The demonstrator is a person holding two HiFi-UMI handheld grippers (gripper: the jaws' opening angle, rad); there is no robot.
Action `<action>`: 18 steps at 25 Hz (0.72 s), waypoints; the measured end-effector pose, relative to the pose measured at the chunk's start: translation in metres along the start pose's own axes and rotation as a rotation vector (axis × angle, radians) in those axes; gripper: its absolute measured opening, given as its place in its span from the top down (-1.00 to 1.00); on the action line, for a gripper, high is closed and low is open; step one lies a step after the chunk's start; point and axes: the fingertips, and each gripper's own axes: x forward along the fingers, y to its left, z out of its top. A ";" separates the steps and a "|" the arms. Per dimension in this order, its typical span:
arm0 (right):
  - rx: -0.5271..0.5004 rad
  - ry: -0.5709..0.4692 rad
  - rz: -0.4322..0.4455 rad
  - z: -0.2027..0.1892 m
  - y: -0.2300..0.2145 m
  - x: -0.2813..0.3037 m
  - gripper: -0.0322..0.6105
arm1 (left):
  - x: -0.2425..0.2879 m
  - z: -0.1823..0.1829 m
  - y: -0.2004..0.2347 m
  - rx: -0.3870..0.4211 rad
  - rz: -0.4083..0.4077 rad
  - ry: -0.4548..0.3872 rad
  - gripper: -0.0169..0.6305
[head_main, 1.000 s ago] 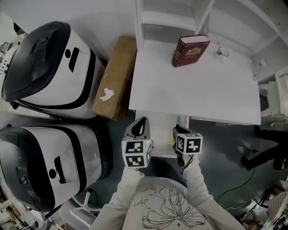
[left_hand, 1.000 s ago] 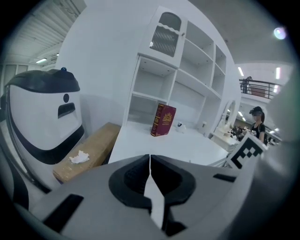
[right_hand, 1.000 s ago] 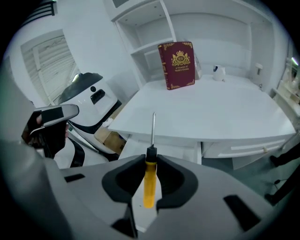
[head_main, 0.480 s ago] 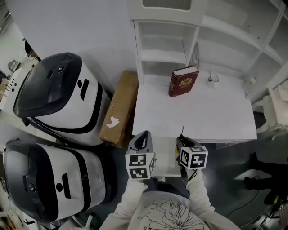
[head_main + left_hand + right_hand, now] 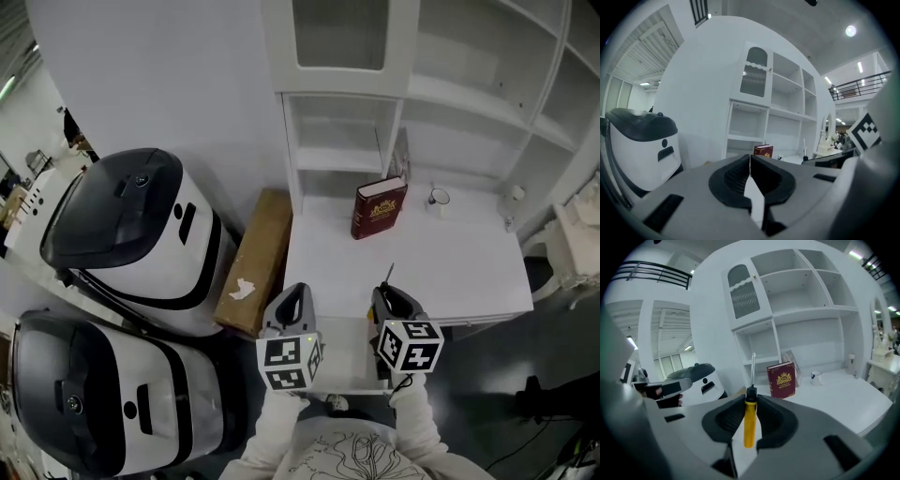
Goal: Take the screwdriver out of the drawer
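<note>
Screwdriver is clamped by its yellow handle between the jaws of the right gripper. Its long axis runs in line with the gripper, and the metal shaft points forward toward the shelves, over the near edge of the white table. From the left come two white, dark-lidded machines, then a cardboard box beside the table. Next is the left gripper, its jaws pressed together on nothing. Farther back a red book stands upright, with a small cup to its right.
</note>
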 end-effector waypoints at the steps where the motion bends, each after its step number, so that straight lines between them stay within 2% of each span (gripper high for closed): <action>1: -0.005 -0.024 -0.002 0.009 0.002 -0.003 0.68 | -0.001 0.005 0.000 0.003 0.003 -0.011 0.91; 9: -0.053 -0.152 0.006 0.051 0.017 -0.016 0.68 | -0.008 0.037 -0.001 0.028 0.005 -0.078 0.91; 18: -0.099 -0.248 -0.008 0.066 0.028 -0.021 0.68 | -0.018 0.051 0.003 0.058 0.023 -0.121 0.91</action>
